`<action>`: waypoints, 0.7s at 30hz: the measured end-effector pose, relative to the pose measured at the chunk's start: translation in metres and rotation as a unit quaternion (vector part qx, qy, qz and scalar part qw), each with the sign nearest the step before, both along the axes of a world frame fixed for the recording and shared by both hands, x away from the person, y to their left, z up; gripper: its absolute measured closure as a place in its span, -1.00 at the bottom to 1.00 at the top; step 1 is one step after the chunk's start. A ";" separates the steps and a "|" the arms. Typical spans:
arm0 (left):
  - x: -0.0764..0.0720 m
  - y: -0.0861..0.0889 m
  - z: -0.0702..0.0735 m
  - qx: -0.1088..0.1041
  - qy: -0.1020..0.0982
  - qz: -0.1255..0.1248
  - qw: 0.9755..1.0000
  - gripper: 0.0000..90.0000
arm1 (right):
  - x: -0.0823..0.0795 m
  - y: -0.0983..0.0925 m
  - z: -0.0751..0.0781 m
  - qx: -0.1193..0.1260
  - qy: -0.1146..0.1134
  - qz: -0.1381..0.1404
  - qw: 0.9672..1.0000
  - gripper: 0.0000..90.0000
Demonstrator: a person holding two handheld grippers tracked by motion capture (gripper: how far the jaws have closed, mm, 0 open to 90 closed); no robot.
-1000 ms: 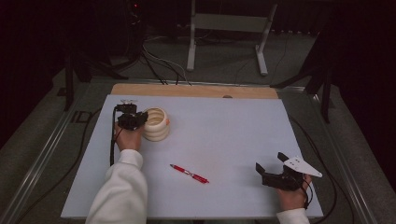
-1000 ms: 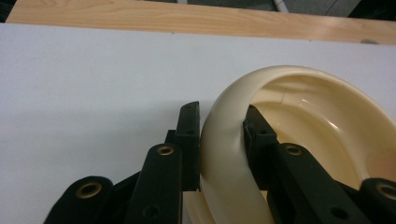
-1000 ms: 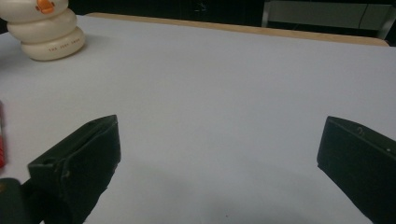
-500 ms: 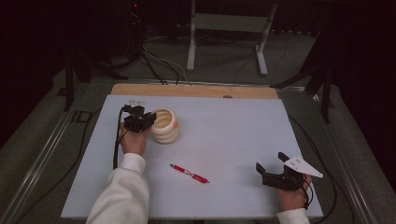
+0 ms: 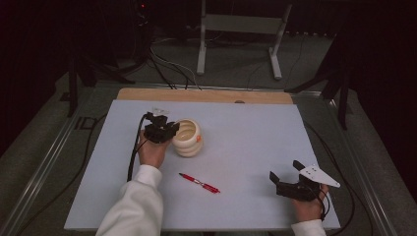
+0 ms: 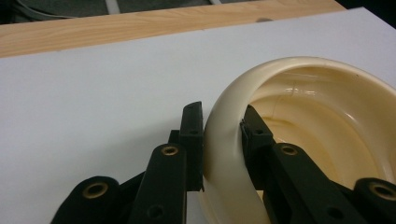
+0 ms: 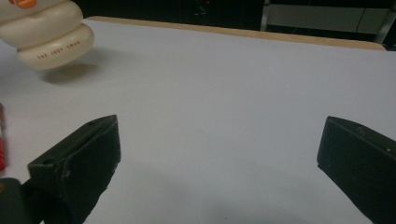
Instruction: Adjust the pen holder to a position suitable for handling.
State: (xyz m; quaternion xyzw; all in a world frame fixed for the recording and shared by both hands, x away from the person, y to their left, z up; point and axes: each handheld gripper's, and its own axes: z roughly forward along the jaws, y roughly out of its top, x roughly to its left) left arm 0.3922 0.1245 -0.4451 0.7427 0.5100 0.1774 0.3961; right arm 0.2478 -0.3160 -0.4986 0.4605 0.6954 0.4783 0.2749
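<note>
- While the left gripper [image 5: 164, 129] pinches the near wall of the cream cup [image 5: 188, 138], one jaw sits outside the rim and the other inside, clenched on the wall between them, as the left gripper view shows [image 6: 223, 140].
- Seen from the right gripper view, the cup [image 7: 46, 35] appears lifted and tilted, with a shadow on the worktop [image 7: 243, 93] beneath it; whether it is fully clear of the surface cannot be told for certain.
- On the worktop [image 5: 255, 132], the cup is left of centre, with the red pen [image 5: 199, 183] lying nearer the person, just right of the left sleeve.
- Its long axis runs slantwise, from upper left to lower right in the high view.
- At the near right corner, the right gripper [image 5: 290, 178] rests with jaws spread wide and holding nothing.
- Judged from position, the pen lies between the two hands, well apart from the free right gripper, which would have to reach left across the worktop to meet it.
</note>
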 end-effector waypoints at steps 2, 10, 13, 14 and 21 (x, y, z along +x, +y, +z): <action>-0.001 -0.008 0.001 0.003 0.001 -0.009 1.000 0.70 | 0.000 0.000 0.000 0.000 0.000 0.000 1.000 -1.00; -0.005 -0.037 -0.002 0.014 0.003 -0.043 0.999 0.70 | 0.000 0.000 0.000 0.001 -0.002 -0.003 1.000 -1.00; -0.006 -0.046 -0.004 0.018 0.004 -0.052 0.998 0.70 | 0.000 0.000 0.000 0.001 -0.002 -0.002 1.000 -1.00; -0.007 -0.049 -0.004 0.019 0.003 -0.054 0.998 0.70 | 0.000 0.000 0.000 0.001 -0.002 -0.002 1.000 -1.00; -0.006 -0.067 -0.009 0.029 0.007 -0.063 0.998 0.69 | 0.000 0.000 0.001 0.002 -0.001 -0.003 1.000 -1.00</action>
